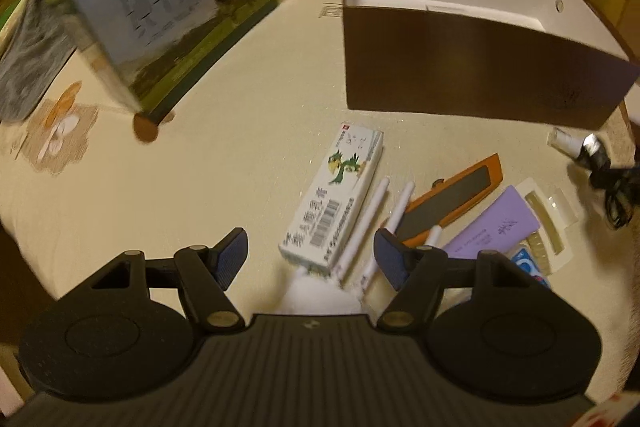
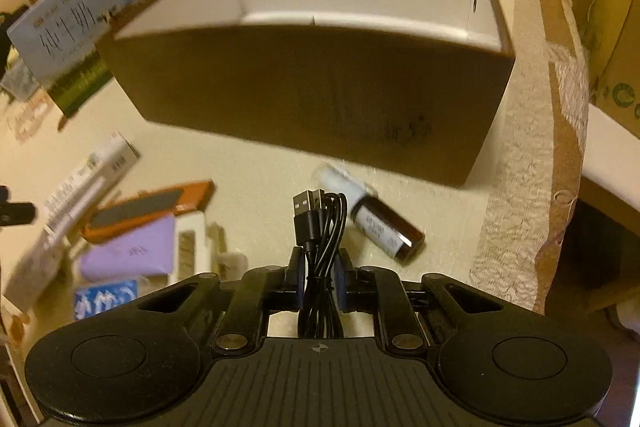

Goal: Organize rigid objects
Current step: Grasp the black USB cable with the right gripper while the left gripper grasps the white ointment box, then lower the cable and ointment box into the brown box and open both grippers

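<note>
Two grippers: right (image 2: 320, 281) clamps black cable (image 2: 320, 227); left (image 1: 310, 259) spread.

Cream tablecloth (image 1: 240, 167) covers table; warm, dim light.

open box (image 2: 304, 83) behind the bottle (image 2: 386, 227), carton (image 2: 88, 15) to its left, small items (image 2: 132, 223) in front-left

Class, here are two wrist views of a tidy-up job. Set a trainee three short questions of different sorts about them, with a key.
1. True or false: the right claw is shut on the black USB cable.
2. Which colour is inside the brown box? A white, B red, C green.
3. Fill in: the left claw is ____.

Key: 1 true; 2 A; 3 open, holding nothing, above the white carton.
</note>
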`<state>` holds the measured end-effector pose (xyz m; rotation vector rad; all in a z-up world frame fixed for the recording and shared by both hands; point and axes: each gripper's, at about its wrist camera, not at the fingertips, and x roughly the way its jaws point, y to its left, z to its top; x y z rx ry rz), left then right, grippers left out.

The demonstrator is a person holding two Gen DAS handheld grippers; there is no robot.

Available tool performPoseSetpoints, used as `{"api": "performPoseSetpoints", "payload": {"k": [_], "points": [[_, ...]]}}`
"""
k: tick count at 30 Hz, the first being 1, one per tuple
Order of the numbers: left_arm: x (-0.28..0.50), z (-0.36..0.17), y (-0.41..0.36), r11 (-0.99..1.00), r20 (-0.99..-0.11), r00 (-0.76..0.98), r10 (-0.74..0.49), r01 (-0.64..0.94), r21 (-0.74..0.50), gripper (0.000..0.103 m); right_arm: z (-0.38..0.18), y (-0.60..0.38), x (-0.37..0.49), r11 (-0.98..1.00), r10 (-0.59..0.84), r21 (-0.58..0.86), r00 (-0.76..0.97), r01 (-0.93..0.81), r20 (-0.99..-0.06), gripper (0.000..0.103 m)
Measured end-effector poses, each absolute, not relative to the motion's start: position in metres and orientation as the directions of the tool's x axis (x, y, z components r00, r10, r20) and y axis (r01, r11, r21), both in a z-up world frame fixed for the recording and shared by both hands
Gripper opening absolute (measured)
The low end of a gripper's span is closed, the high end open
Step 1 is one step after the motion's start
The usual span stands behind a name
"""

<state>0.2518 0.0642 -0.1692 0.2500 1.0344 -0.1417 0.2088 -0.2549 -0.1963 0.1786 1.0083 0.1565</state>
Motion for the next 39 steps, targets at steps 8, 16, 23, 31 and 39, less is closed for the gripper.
{"api": "performPoseSetpoints", "payload": {"k": [8,16,23,31,39], "points": [[0.292,-0.191,0.063,0.932,-0.893,0.448,-0.039,0.339,0.129,0.066,-0.185,-0.26,0.216,0.971,0.205,0.237,0.544,-0.012,-0.814,0.011],[0.316,-0.212,0.05,0.899,-0.91,0.41,-0.064,0.419,0.126,0.055,-0.179,-0.273,0.215,0.969,0.186,0.243,0.555,0.03,-0.811,0.011],[0.32,-0.218,0.038,0.869,-0.908,0.415,-0.061,0.47,0.156,0.036,-0.176,-0.276,0.213,0.969,0.187,0.246,0.554,0.034,-0.811,0.011],[0.305,-0.194,0.043,0.877,-0.876,0.477,-0.068,0.447,0.175,0.034,-0.161,-0.279,0.21,0.965,0.206,0.263,0.569,0.019,-0.796,0.011],[0.277,-0.147,0.044,0.91,-0.829,0.549,-0.107,0.389,0.14,0.033,-0.139,-0.286,0.207,0.962,0.217,0.274,0.593,0.006,-0.775,0.011]]}}
